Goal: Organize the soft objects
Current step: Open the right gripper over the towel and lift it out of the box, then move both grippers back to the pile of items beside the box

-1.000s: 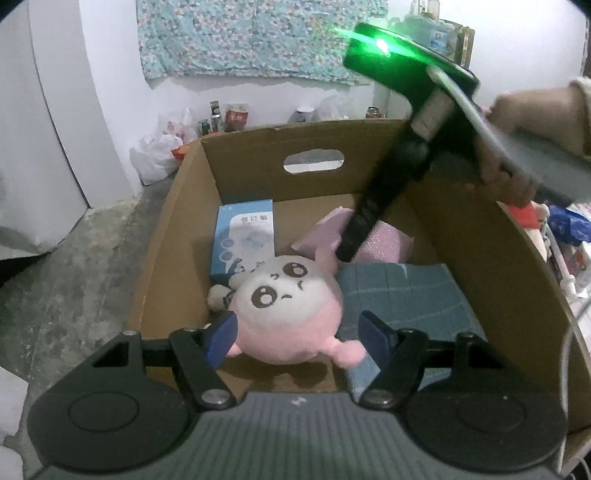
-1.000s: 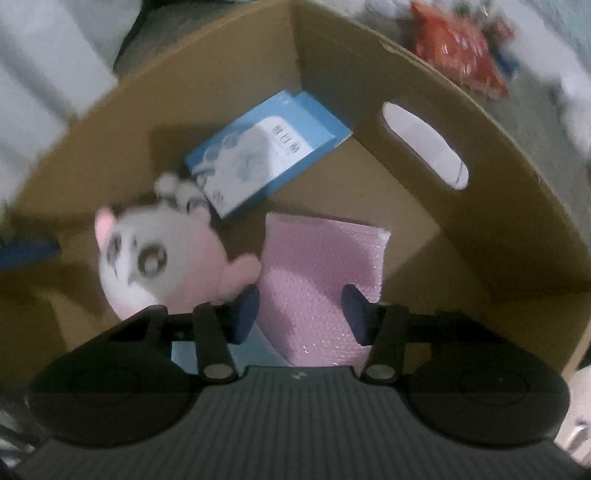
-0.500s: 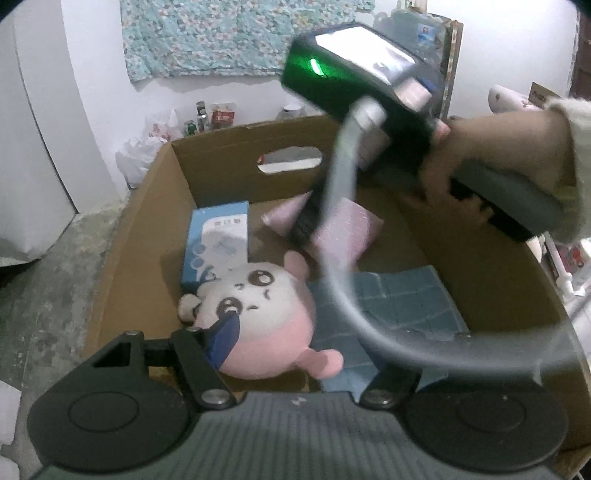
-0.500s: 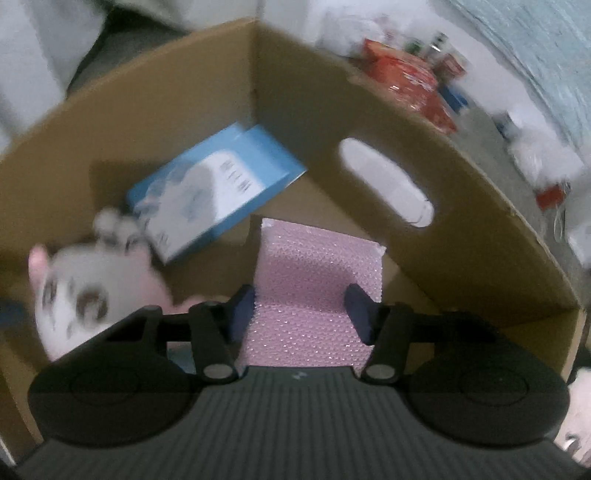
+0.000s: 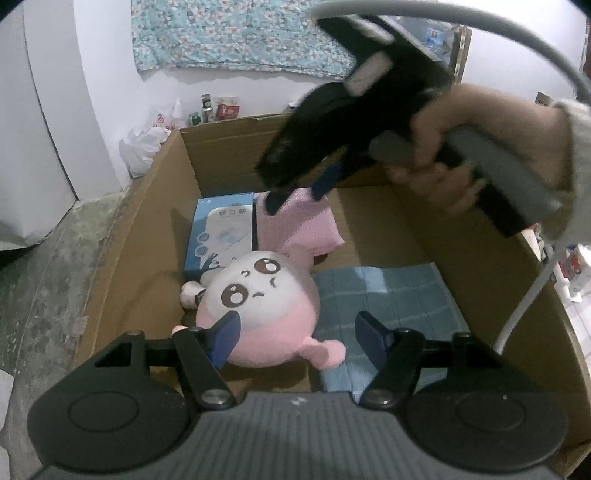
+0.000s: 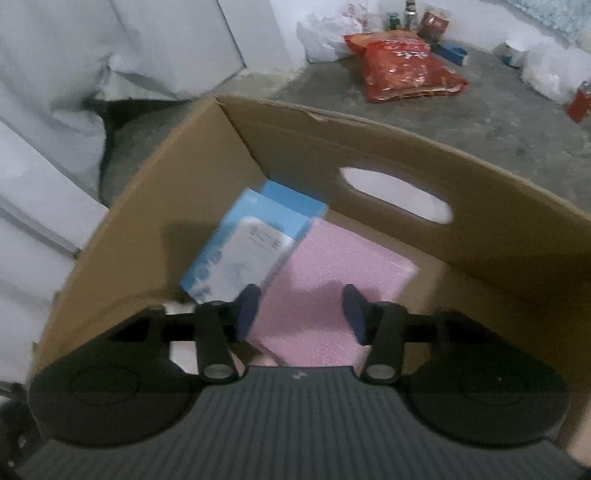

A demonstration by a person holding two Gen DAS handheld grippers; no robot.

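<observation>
1. Soft things lie inside the cardboard box (image 5: 155,236): a pink-and-white plush toy (image 5: 258,310) near the front, a pink padded pouch (image 5: 303,225) toward the back wall, and a blue checked cloth (image 5: 388,295) on the box floor, to the right of the toy in the left wrist view.
2. A blue-and-white carton (image 5: 221,236) lies flat just beside the pouch, on the pouch's left in both views.
3. Left gripper (image 5: 295,332) hangs over the front of the box with its jaws well apart. The toy's lower body shows between the fingers, but whether the pads touch it cannot be told; nothing is clamped.
4. Right gripper (image 6: 301,310) points down at the pouch. Its jaws have just been opening and stand parted above the pink surface, gripping nothing.
5. A hand (image 5: 476,147) holds the right gripper over the right wall of the box, and a grey cable (image 5: 524,306) trails from it.
6. Outside, on the concrete floor, lie a red snack bag (image 6: 402,66) and white plastic bags (image 6: 325,33) by the wall.
</observation>
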